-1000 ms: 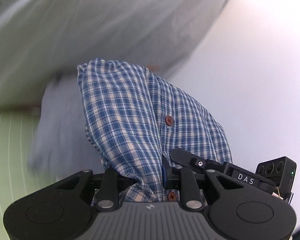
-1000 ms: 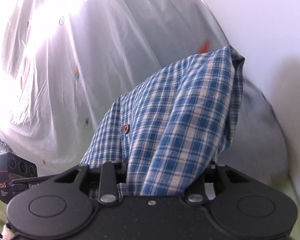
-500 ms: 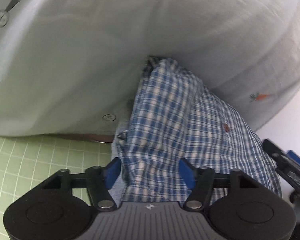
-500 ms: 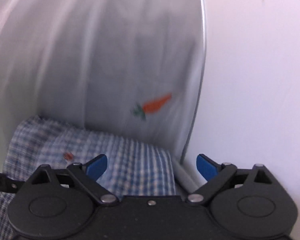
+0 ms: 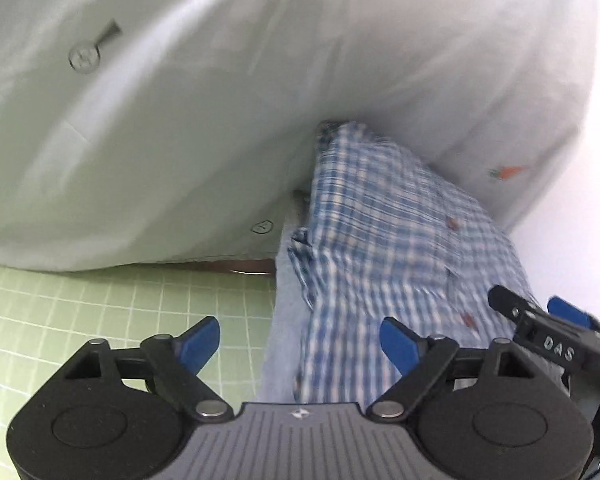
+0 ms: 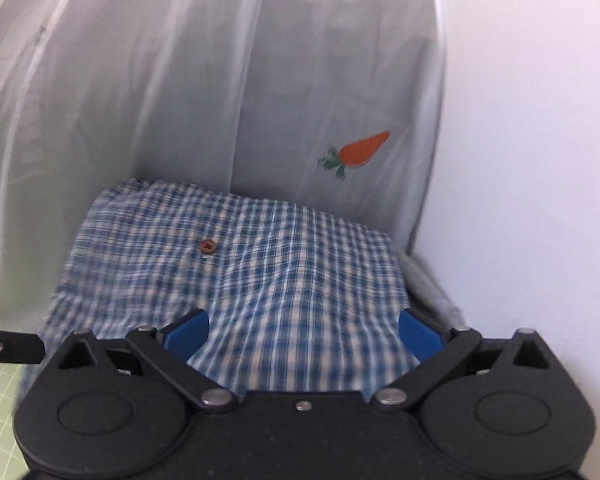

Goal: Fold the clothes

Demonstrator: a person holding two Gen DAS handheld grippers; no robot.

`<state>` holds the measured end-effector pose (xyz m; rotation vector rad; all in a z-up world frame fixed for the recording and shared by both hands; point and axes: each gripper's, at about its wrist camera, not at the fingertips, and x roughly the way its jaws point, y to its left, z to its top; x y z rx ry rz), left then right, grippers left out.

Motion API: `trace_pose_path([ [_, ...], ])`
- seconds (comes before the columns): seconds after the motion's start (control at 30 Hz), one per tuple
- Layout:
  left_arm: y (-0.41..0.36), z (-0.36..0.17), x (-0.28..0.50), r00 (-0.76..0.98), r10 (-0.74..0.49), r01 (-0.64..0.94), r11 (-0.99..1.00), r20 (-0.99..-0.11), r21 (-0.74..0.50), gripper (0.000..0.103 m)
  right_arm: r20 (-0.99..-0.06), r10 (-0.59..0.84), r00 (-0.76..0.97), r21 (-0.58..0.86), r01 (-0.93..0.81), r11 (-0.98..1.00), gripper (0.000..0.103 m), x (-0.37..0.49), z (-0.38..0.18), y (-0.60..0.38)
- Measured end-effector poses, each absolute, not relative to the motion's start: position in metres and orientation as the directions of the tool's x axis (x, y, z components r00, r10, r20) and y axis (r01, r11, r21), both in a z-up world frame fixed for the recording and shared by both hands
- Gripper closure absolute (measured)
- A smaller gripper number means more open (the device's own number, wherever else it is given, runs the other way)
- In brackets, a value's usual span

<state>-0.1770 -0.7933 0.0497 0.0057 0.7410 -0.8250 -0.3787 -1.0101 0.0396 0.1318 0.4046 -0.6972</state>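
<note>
A folded blue-and-white checked shirt (image 5: 384,240) with brown buttons lies on a pale grey garment (image 5: 284,320), close against a white plastic sheet. My left gripper (image 5: 300,340) is open, its blue pads apart at the shirt's near edge and holding nothing. In the right wrist view the same shirt (image 6: 260,264) lies flat, a brown button (image 6: 206,246) facing up. My right gripper (image 6: 304,330) is open too, its blue pads spread over the shirt's near edge. The right gripper (image 5: 556,344) also shows at the right of the left wrist view.
A white translucent plastic sheet (image 6: 260,80) printed with a carrot (image 6: 360,150) stands right behind the shirt. A green gridded mat (image 5: 100,312) covers the surface to the left. A white wall (image 6: 540,160) lies to the right.
Both grippers held the shirt in the air a second ago. They have since opened, and the shirt now lies on the surface by the plastic sheet.
</note>
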Motion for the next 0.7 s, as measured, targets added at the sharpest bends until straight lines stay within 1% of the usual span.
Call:
trace_pose_path([
  [0.07, -0.774, 0.057, -0.195, 0.440, -0.685, 0.693, 0.670, -0.580, -0.266, 0.003, -0.399, -0.614, 0.681, -0.017, 0.664, 0.748, 0.001, -0.397, 0.046, -0.989],
  [0.17, -0.751, 0.063, -0.222, 0.428, -0.707, 0.725, 0.640, -0.563, -0.253, 0.000, -0.412, -0.618, 0.669, -0.002, 0.678, 0.735, 0.001, -0.424, 0.050, -0.959],
  [0.27, -0.734, 0.064, -0.253, 0.432, -0.707, 0.749, 0.627, -0.560, -0.214, 0.000, -0.435, -0.610, 0.663, 0.019, 0.684, 0.730, 0.001, -0.452, 0.049, -0.930],
  [0.43, -0.701, 0.058, -0.290, 0.405, -0.706, 0.771, 0.606, -0.581, -0.199, 0.000, -0.470, -0.598, 0.649, 0.055, 0.697, 0.714, 0.001, -0.513, 0.048, -0.870],
  [0.57, -0.675, 0.052, -0.311, 0.366, -0.703, 0.787, 0.584, -0.610, -0.201, 0.000, -0.511, -0.598, 0.618, 0.059, 0.719, 0.692, 0.001, -0.541, 0.043, -0.835],
  [0.7, -0.654, 0.047, -0.328, 0.344, -0.694, 0.809, 0.561, -0.632, -0.176, 0.000, -0.547, -0.592, 0.592, 0.072, 0.737, 0.672, 0.001, -0.568, 0.032, -0.803],
])
